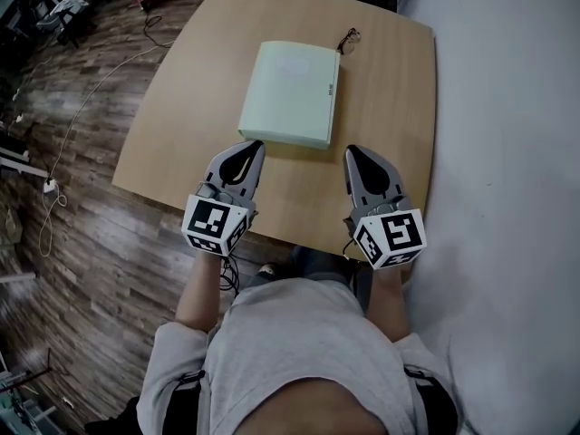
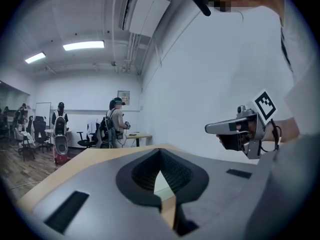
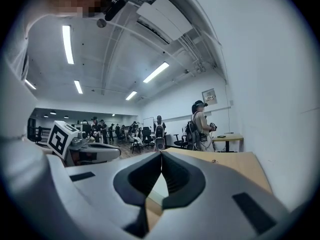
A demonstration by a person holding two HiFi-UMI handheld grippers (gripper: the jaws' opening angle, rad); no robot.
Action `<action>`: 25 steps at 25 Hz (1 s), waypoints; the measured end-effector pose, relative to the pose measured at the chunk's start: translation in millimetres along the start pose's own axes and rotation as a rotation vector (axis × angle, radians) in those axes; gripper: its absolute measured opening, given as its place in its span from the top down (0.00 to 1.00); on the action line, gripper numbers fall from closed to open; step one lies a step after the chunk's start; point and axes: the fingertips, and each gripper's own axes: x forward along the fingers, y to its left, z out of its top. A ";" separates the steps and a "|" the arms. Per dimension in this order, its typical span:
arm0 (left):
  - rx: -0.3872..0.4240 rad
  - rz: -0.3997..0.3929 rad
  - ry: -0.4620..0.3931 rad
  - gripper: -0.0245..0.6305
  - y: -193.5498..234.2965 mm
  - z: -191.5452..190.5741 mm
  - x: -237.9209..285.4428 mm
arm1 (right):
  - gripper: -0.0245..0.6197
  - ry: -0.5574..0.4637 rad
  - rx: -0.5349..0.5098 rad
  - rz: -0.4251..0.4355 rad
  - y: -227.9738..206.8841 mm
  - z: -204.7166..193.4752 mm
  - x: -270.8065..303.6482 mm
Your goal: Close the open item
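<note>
A pale green flat box [image 1: 291, 93] lies on the wooden table [image 1: 181, 107] with its lid down. In the head view my left gripper [image 1: 251, 146] sits just short of the box's near left corner, jaws shut and empty. My right gripper [image 1: 353, 151] rests on the table a little right of the box's near right corner, also shut with nothing in it. In the left gripper view the jaws [image 2: 160, 150] meet at the tips and a sliver of the box [image 2: 161, 184] shows behind them. In the right gripper view the tips [image 3: 161, 153] touch too.
A small dark object, perhaps glasses or a clip [image 1: 349, 38], lies at the far side of the table beside the box. A white wall [image 1: 507, 107] runs along the right. Cables [image 1: 91, 98] trail over the wood floor on the left. People stand by desks far off [image 2: 114, 121].
</note>
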 end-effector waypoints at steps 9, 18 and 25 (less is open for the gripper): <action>0.069 0.054 -0.062 0.94 2.9 14.1 -84.2 | 0.95 -0.040 -0.035 -0.062 54.8 12.4 -46.4; 0.046 0.062 -0.115 0.94 3.5 13.4 -146.4 | 0.95 -0.063 -0.051 -0.069 112.2 9.7 -70.0; 0.026 0.065 -0.149 0.94 14.6 16.2 -169.8 | 0.95 -0.071 -0.055 -0.078 135.3 10.5 -73.8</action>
